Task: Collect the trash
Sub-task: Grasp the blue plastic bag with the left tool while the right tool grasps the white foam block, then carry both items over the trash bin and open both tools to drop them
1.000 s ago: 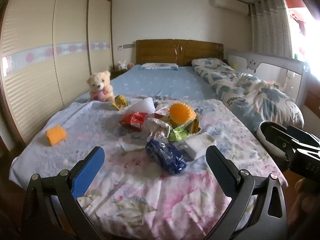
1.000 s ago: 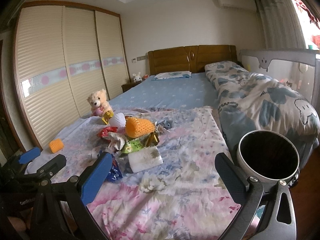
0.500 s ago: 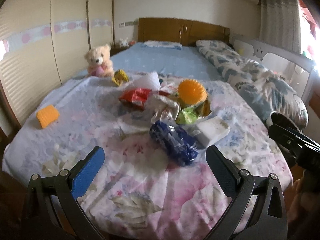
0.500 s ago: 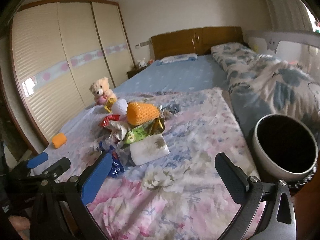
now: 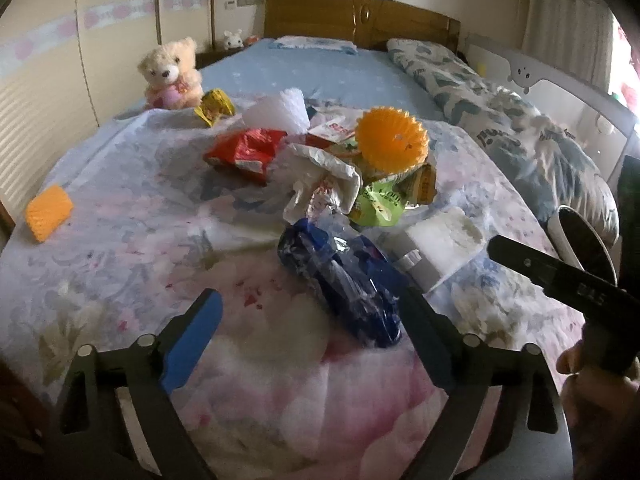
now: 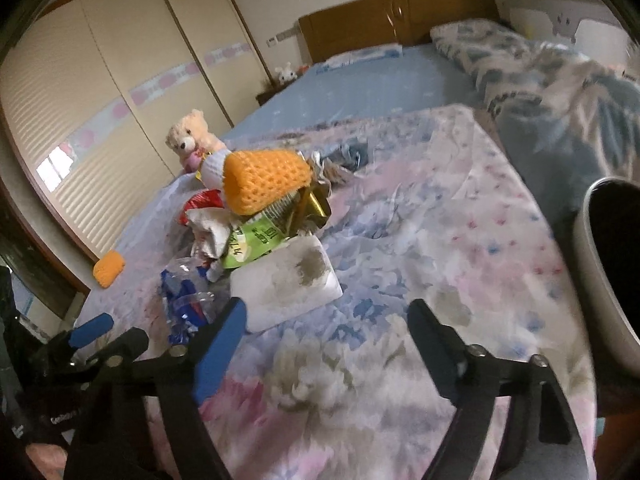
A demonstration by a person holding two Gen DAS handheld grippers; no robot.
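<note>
A heap of trash lies on the floral bedspread [image 5: 120, 216]: a crumpled blue wrapper [image 5: 344, 280], a white foam block [image 5: 440, 240], a green packet [image 5: 376, 204], white crumpled paper [image 5: 324, 176], a red wrapper [image 5: 248, 148] and an orange foam net [image 5: 392, 140]. My left gripper [image 5: 312, 316] hovers just short of the blue wrapper, its jaws closing with only the wrapper's near end between them, untouched. My right gripper [image 6: 328, 324] hangs over bare bedspread beside the foam block [image 6: 284, 284], jaws closing on nothing.
A round white bin [image 6: 612, 272] with a dark inside stands at the bed's right edge. A teddy bear [image 5: 170, 74] and a yellow wrapper [image 5: 214, 106] sit farther back, an orange foam piece [image 5: 48, 212] at the left. A folded quilt [image 5: 520, 128] lies to the right.
Both grippers have come forward and down toward the heap, which now looks larger. Both pairs of jaws have narrowed from fully wide.
</note>
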